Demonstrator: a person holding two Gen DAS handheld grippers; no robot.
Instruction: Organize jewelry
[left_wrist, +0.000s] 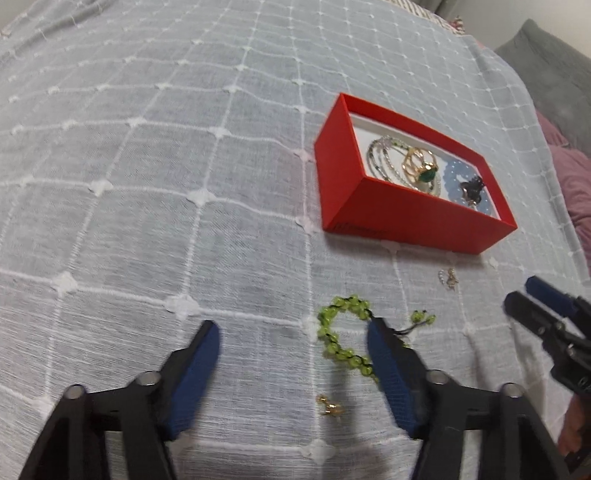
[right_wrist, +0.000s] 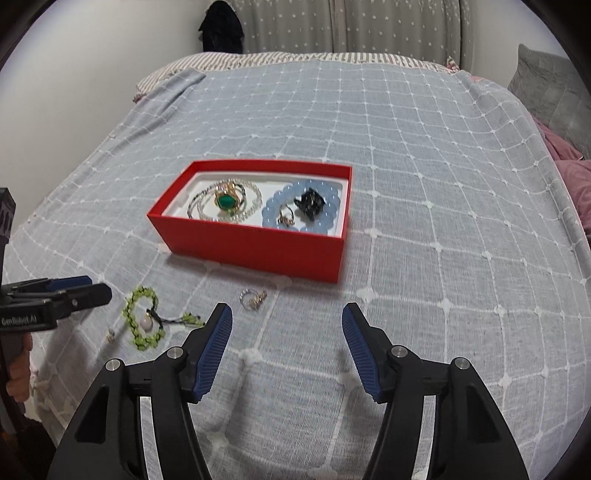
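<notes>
A red box (left_wrist: 402, 216) (right_wrist: 255, 247) sits on the bedspread and holds a green-stone gold ring (right_wrist: 226, 201), pearl strands, a blue bead bracelet (right_wrist: 273, 206) and a dark piece (right_wrist: 310, 202). A green bead bracelet (left_wrist: 334, 338) (right_wrist: 142, 319) lies on the cloth in front of it. A small silver-gold ring cluster (left_wrist: 448, 277) (right_wrist: 253, 298) lies near the box. A small gold piece (left_wrist: 330, 404) (right_wrist: 110, 335) lies closer. My left gripper (left_wrist: 291, 328) is open above the green bracelet, empty. My right gripper (right_wrist: 287, 314) is open and empty; it also shows in the left wrist view (left_wrist: 524, 293).
The bed is covered by a grey-blue checked spread (right_wrist: 424, 184). A grey cushion (right_wrist: 554, 103) and pink bedding (right_wrist: 576, 184) lie at the right edge. Striped pillows (right_wrist: 221, 61) and a curtain are at the far end.
</notes>
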